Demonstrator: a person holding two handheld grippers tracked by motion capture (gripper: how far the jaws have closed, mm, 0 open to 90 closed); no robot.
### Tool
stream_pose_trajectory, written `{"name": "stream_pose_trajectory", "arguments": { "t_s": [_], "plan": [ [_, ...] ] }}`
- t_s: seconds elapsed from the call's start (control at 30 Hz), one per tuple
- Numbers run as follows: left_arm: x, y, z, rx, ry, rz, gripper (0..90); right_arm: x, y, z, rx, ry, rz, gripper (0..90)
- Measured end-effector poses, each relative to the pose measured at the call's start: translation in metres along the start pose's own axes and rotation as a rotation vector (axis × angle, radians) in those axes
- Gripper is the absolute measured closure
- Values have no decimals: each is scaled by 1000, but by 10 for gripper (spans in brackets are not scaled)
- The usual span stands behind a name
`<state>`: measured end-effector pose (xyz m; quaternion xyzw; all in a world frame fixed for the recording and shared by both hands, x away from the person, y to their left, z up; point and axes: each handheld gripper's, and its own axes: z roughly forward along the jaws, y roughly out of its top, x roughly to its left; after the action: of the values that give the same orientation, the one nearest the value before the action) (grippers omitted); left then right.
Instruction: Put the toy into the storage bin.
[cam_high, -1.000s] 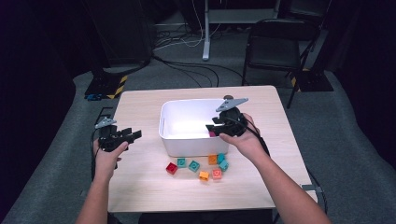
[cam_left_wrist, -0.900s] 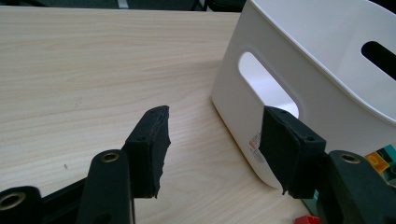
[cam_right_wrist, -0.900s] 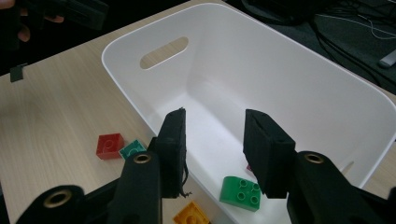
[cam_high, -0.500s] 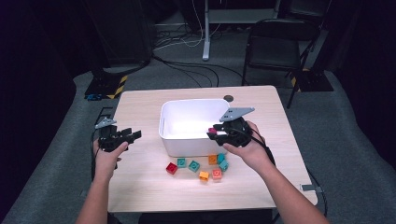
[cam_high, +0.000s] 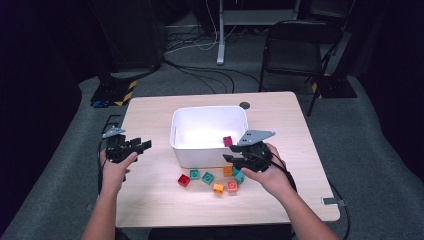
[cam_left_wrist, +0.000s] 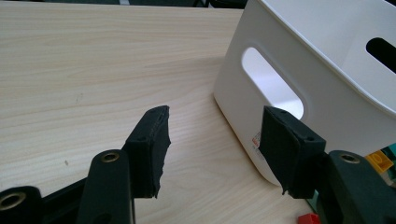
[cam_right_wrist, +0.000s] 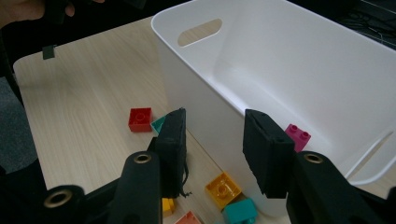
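Pale wood grain covers the table (cam_high: 150, 200), which stands on a grey floor with a dark chair (cam_high: 300, 47) beyond its far right corner. A white bin (cam_high: 192, 150) sits in the middle of the table, with oval handle slots in its short walls. One magenta brick (cam_high: 228, 141) lies inside it, at the near right corner of its floor; the right gripper view finds that brick (cam_right_wrist: 297, 136) against the inner wall.

On the table just near of the bin lies a loose cluster of small bricks: a red brick (cam_high: 183, 180) at the left, two teal ones beside it, then an orange brick (cam_high: 218, 188), a salmon one, and another orange and teal pair close under the right gripper.

The right gripper (cam_high: 235, 159) hangs over the bin's near right corner, held in the person's right hand (cam_high: 270, 172). Its jaws stand apart with nothing between the pads; in its own view they straddle the bin's near wall without touching it, one pad outside above the cluster, the other over the inside.

The left gripper (cam_high: 142, 145) is well left of the bin, near the table's left edge, in the left hand (cam_high: 116, 167). Its jaws are also apart and empty, pointing toward the bin's left wall (cam_left_wrist: 280, 84) and its handle slot.
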<state>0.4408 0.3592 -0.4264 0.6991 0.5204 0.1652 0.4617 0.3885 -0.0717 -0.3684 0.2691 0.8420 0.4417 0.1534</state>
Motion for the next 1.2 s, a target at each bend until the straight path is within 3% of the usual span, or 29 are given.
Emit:
{"name": "stream_pose_trajectory", "arguments": {
  "t_s": [0.2, 0.47, 0.73, 1.2],
  "plan": [
    [0, 0, 0, 0, 1, -2, 420, 1, -25, 3, 8, 2, 27, 605],
    [-1, -1, 2, 7, 4, 2, 420, -3, -58, 17, 60, -19, 62, 617],
    [0, -1, 3, 9, 6, 1, 419, -11, -79, 30, 79, -10, 106, 617],
    [0, -2, 3, 8, 5, -3, 414, -19, -108, 47, 129, -45, 142, 595]
  ]
}}
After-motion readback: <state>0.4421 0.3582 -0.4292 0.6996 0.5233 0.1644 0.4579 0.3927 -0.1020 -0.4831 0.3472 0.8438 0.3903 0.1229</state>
